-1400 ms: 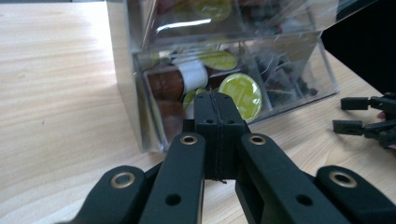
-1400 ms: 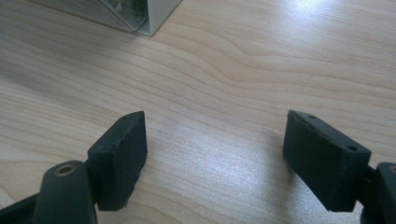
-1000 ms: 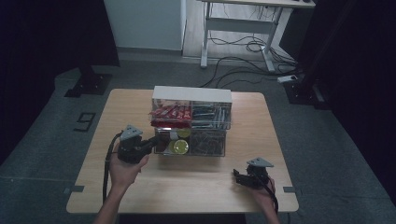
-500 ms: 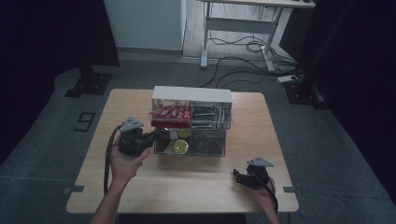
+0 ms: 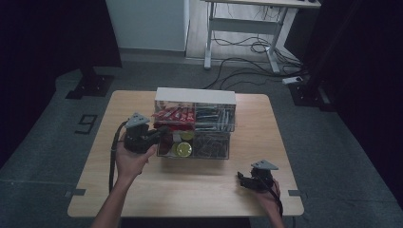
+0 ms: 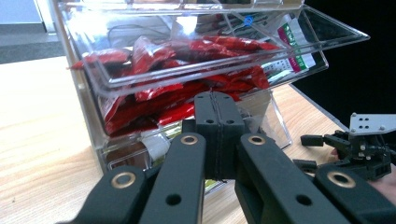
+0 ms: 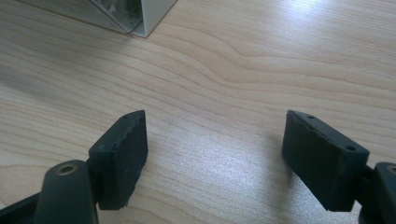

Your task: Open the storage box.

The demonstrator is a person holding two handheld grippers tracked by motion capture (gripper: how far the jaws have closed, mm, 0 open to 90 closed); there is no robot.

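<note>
- The wooden table (image 5: 199, 183) stood in a dark room, carrying the clear organizer (image 5: 195, 124).
- My left gripper (image 6: 218, 123), jaws together and empty, was nosed against its red-packet drawer (image 6: 187, 70); a slip could tip the organizer.
- My right gripper (image 7: 212, 154) rested apart, idle.

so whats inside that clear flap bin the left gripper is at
Red packets fill the upper-left bin of the clear organizer; the shut left gripper covers the compartment below them.
</note>
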